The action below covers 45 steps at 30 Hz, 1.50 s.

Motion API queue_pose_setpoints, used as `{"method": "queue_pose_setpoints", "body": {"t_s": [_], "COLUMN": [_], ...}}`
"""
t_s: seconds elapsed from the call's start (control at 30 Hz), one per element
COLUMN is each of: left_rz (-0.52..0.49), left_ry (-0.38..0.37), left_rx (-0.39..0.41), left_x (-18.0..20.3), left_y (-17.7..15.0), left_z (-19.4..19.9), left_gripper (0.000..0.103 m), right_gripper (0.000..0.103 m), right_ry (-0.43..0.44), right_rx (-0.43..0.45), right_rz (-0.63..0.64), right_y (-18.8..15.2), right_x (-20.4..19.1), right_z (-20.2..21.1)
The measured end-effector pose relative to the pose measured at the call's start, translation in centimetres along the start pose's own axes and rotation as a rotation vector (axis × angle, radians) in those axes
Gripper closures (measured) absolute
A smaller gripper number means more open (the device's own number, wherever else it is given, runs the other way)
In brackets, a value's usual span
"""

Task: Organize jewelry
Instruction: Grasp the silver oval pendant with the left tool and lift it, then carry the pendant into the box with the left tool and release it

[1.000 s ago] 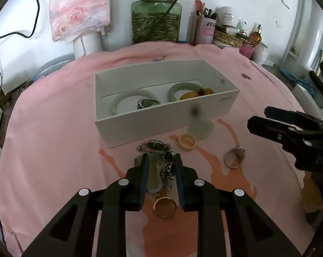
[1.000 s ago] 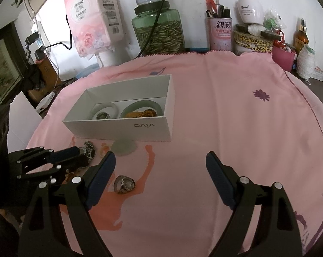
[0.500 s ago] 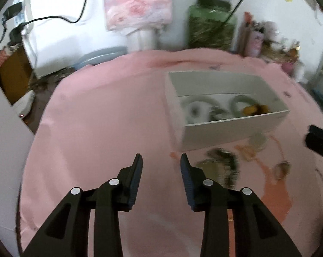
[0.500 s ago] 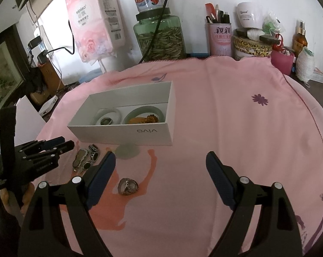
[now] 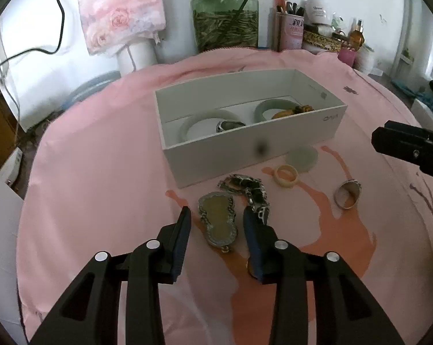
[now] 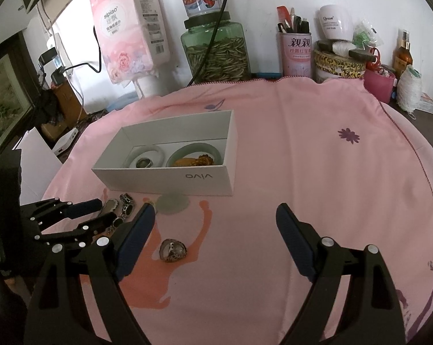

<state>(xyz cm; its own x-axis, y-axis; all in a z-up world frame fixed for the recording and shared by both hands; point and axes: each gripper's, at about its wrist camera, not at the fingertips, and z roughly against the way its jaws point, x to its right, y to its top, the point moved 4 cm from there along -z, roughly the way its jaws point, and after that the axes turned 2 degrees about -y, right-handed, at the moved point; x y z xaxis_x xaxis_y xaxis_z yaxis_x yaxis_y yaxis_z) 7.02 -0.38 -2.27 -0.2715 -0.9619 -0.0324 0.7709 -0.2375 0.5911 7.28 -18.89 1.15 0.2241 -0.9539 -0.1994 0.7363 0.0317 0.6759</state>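
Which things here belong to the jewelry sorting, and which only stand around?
Belong to the job:
white box
gourd-shaped pendant, between the open left gripper fingers
chain bracelet
cream ring
pale green disc
silver ring
bangles in the box

Just standing around:
seed jar
tissue pack
pen holder

Gold ring (image 5: pixel 249 267) mostly hidden behind the left tool's (image 5: pixel 216 224) right finger.
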Motion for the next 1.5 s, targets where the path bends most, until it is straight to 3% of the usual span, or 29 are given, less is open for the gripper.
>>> {"method": "queue_pose_setpoints", "body": {"t_s": [0.03,0.1,0.3,0.63,1.3,1.5], "left_rz": [0.007,0.035,0.157,0.145,0.156,0.167], "left_ry": [0.0,0.027,0.038,0.03,-0.006,-0.011], "left_rx": [-0.001,0.001,0.015,0.048,0.039,0.04], "left_x": [-0.1,-0.8,-3.8,-3.1,-2.9,-3.1], "left_y": [-0.1,0.0,0.4,0.6,0.8,0.8], "left_z": [0.0,0.0,0.5,1.5,1.3,1.4], "left_gripper": [0.065,0.077,0.078,0.078,0.078,0.077], "right_gripper": [0.021,0.021,0.029,0.03,0.035,0.047], "right_ry": [0.0,0.001,0.002,0.007,-0.052,-0.088], "right_rx": [-0.001,-0.004,0.0,-0.024,-0.081,-0.112], "right_rz": [0.0,-0.002,-0.016,0.028,0.14,0.2], "right_y": [0.0,0.0,0.2,-0.2,-0.7,-0.4], "right_x": [0.0,0.1,0.6,-0.4,-3.3,-4.9], "right_z": [0.0,-0.1,0.0,-0.6,-4.0,-5.8]}}
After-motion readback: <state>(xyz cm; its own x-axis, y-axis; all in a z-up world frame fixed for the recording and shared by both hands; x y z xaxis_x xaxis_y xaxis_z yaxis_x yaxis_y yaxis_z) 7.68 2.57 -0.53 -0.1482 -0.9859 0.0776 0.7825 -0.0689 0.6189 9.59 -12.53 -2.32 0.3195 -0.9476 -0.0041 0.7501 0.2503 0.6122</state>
